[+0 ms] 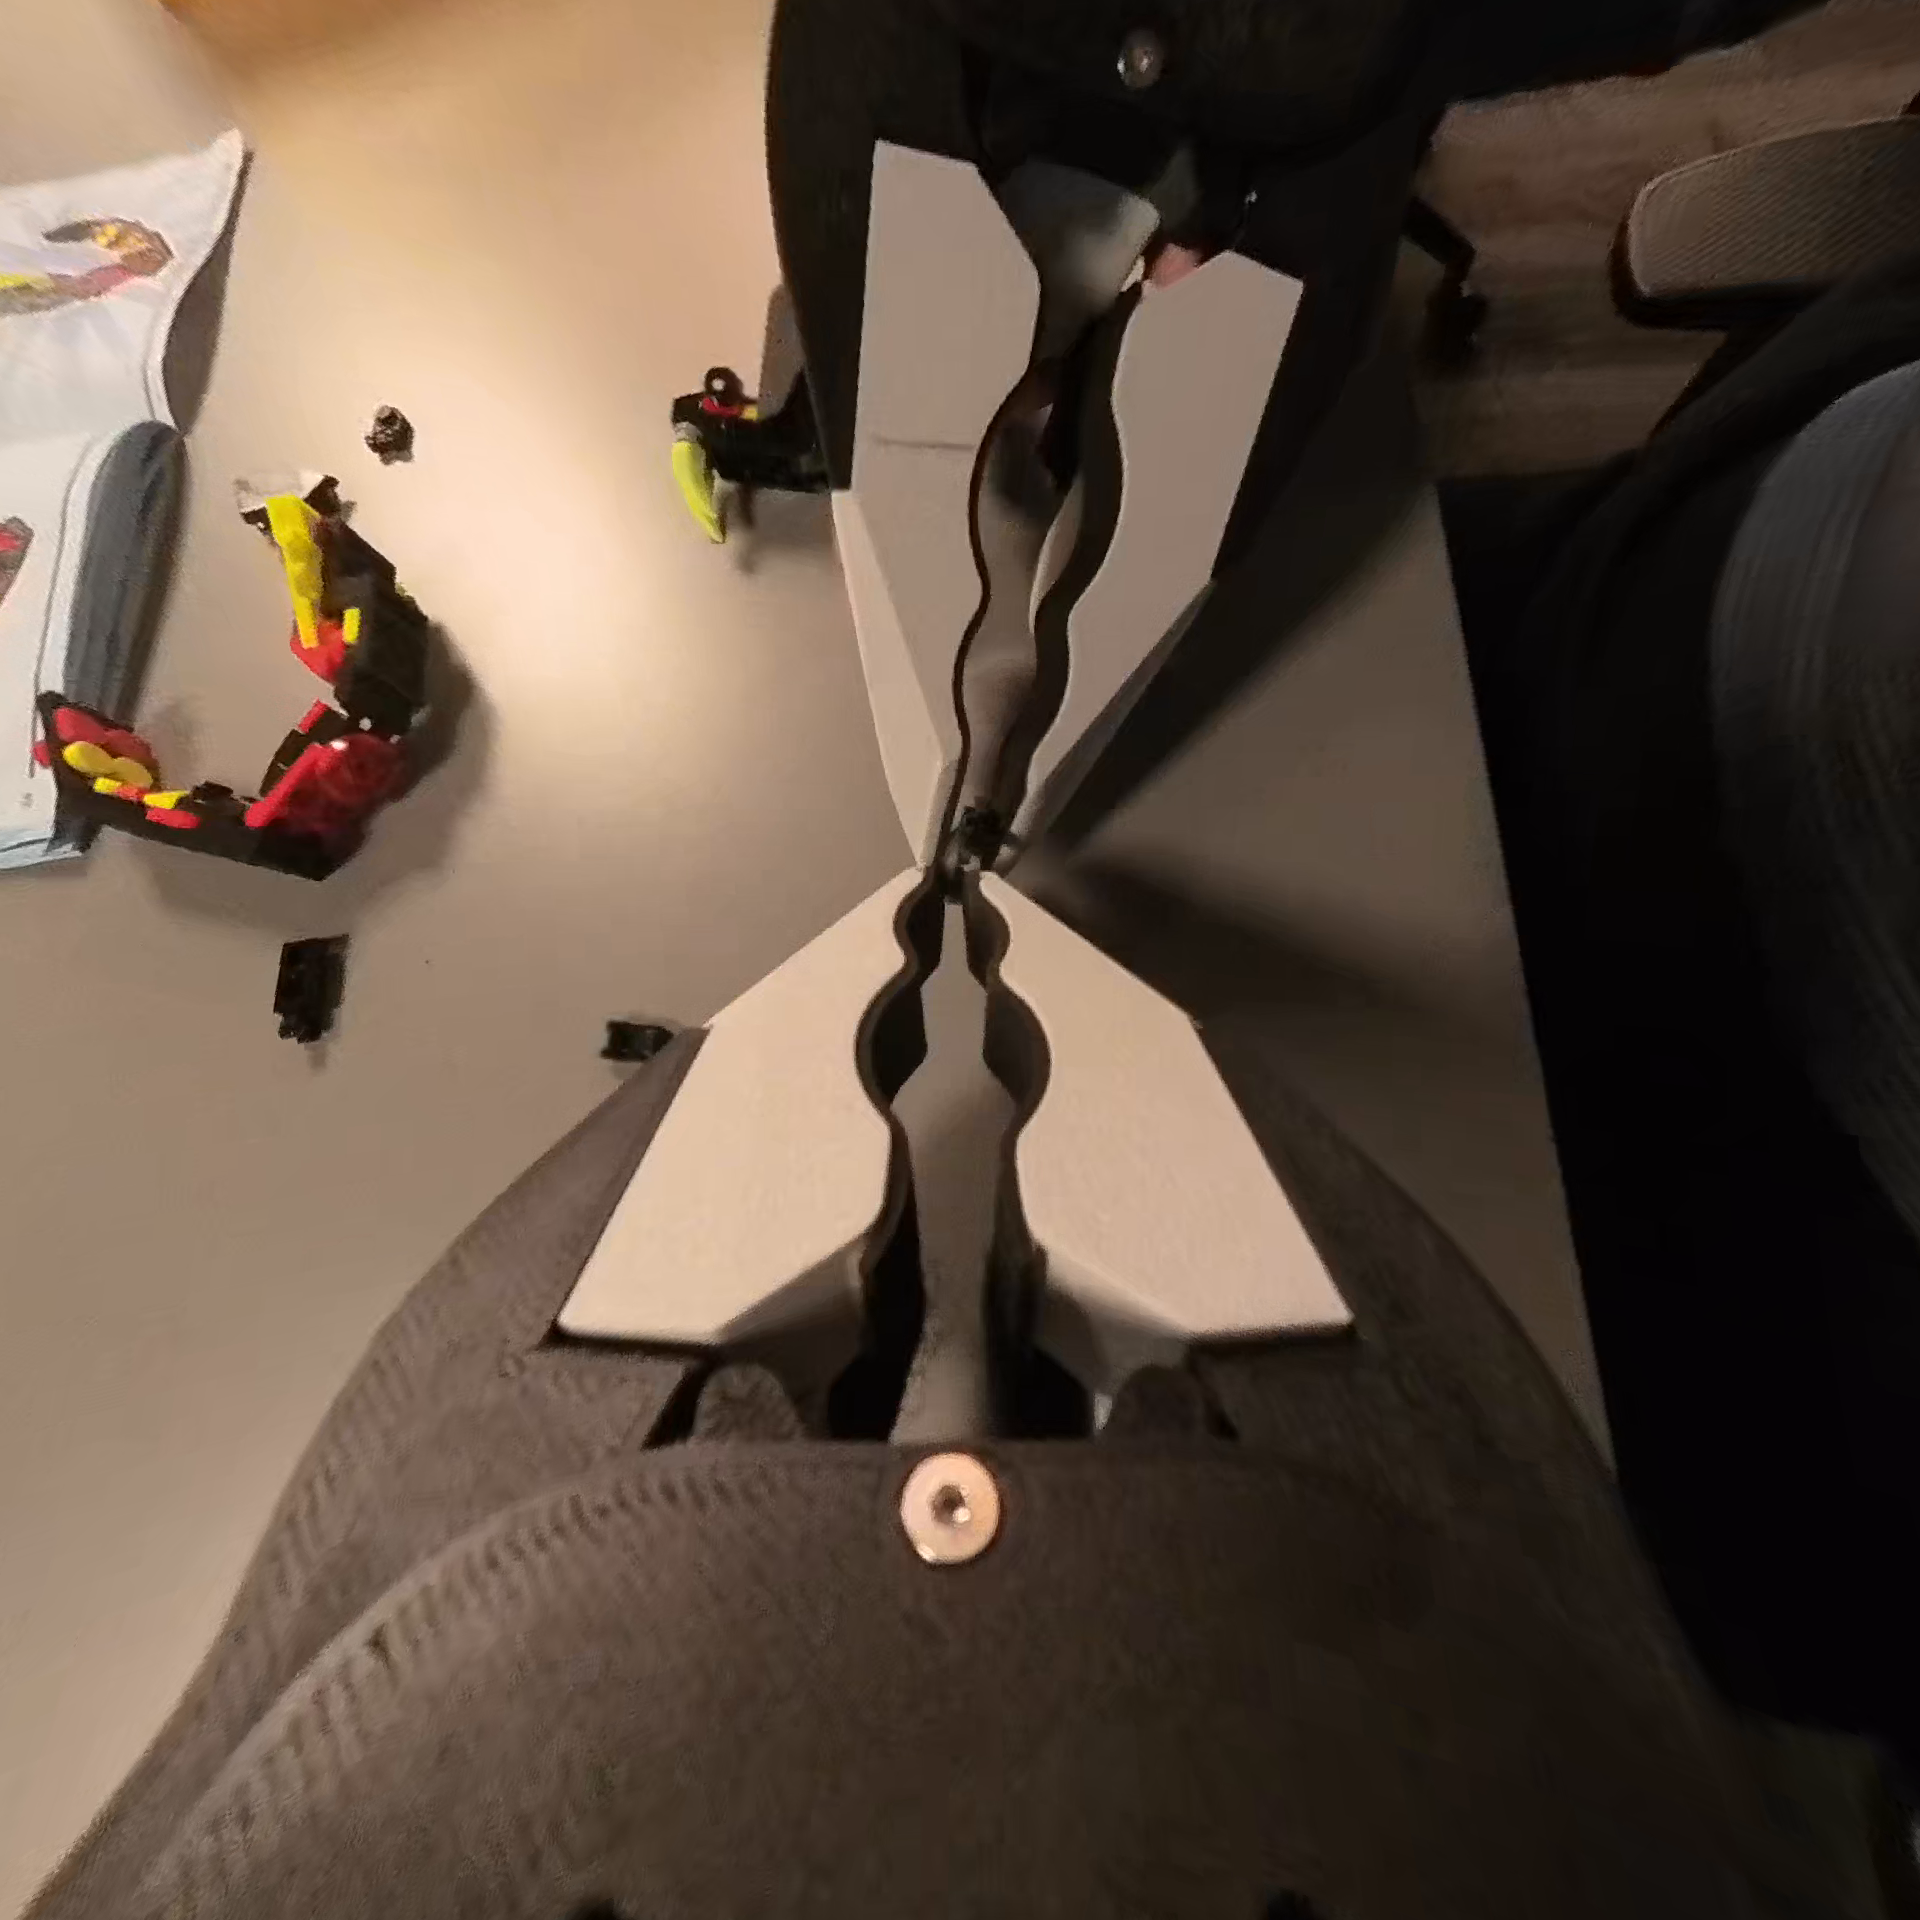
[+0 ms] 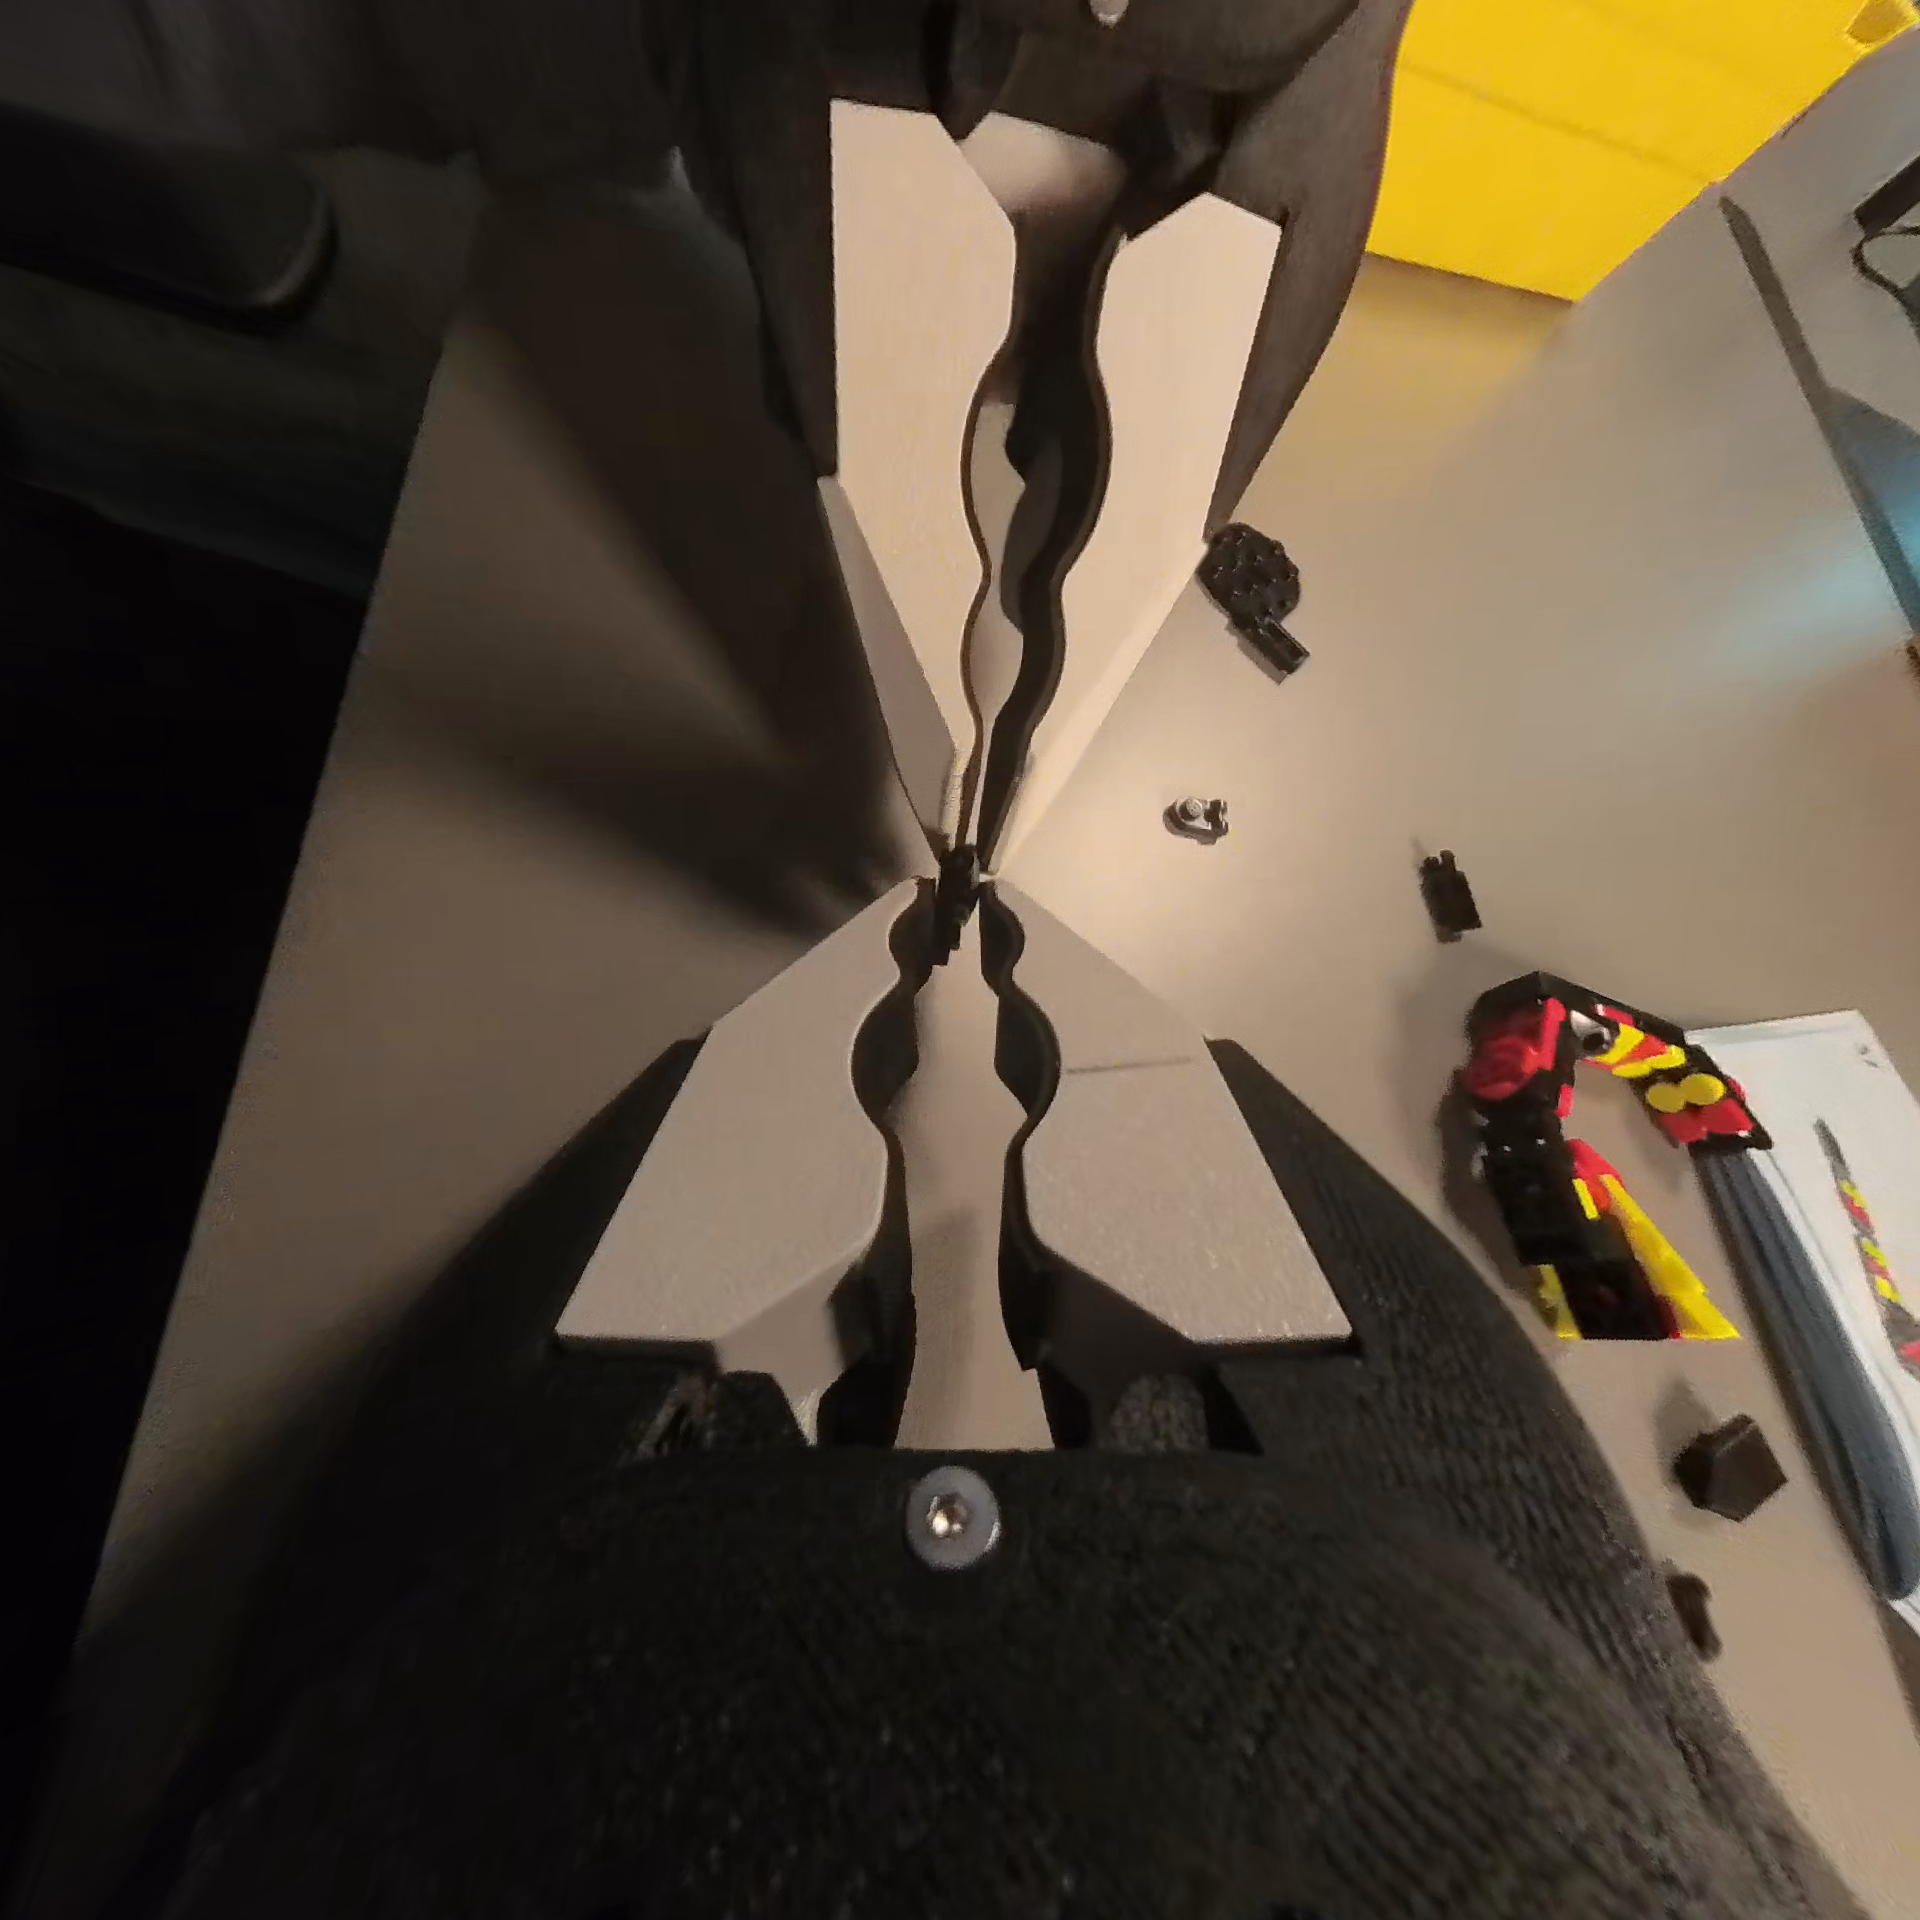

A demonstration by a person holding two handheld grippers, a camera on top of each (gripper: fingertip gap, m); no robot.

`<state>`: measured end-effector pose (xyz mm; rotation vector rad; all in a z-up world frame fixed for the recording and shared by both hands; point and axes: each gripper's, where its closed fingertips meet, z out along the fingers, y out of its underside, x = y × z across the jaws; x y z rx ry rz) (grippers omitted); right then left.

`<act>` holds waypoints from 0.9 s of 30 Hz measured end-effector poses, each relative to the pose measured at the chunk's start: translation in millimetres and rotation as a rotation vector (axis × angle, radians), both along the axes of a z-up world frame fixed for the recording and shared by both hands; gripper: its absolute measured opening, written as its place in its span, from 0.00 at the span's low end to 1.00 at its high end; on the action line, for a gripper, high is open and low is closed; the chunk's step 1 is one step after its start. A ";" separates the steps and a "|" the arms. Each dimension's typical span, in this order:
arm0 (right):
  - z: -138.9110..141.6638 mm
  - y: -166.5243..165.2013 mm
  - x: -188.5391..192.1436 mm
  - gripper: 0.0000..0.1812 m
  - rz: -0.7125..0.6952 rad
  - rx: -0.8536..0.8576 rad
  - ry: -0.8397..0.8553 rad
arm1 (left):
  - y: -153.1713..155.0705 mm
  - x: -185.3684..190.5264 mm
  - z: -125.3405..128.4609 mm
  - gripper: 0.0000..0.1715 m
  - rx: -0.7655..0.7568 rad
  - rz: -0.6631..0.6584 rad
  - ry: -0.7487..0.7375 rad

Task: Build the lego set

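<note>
Our left gripper (image 1: pixel 954 883) and right gripper (image 2: pixel 954 896) meet tip to tip above the table (image 1: pixel 582 623). Both are clamped on one tiny black piece (image 2: pixel 956 902), likely to press parts together.

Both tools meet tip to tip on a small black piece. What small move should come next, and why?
Probably press the left tool and right tool gently together: both look shut on the small black piece, held above the table, apparently joining tiny parts.
</note>
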<state>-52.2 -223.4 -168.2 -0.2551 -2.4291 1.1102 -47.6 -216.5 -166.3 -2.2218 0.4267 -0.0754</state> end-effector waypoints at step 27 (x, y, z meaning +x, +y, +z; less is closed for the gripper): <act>-3.5 37.9 2.4 0.02 -0.014 -0.015 -0.068 | 18.1 -0.2 -7.9 0.01 -0.057 0.041 -0.086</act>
